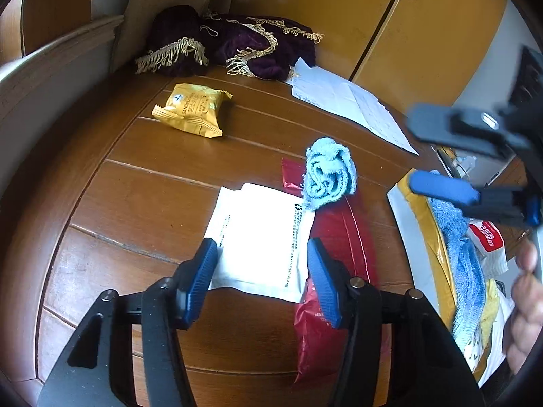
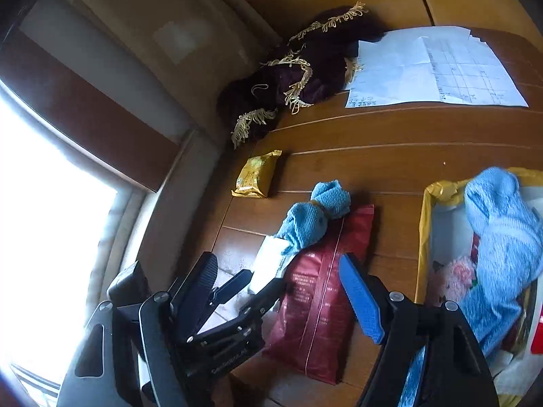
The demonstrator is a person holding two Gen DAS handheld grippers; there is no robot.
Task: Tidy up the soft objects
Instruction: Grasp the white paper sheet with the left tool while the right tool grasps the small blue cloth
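Left wrist view: the left tongs (image 1: 263,271) hang released astride the white packet (image 1: 258,237) on the worktop (image 1: 135,186), apparently lined up to pinch it.

Right wrist view: the right tongs (image 2: 278,291) are released and empty above the red pouch (image 2: 322,291); the rolled blue towel (image 2: 315,213) rests across its top, beside the bin (image 2: 424,237) that collects soft things.

blue towel (image 2: 317,218) lies on red packet (image 2: 322,308)
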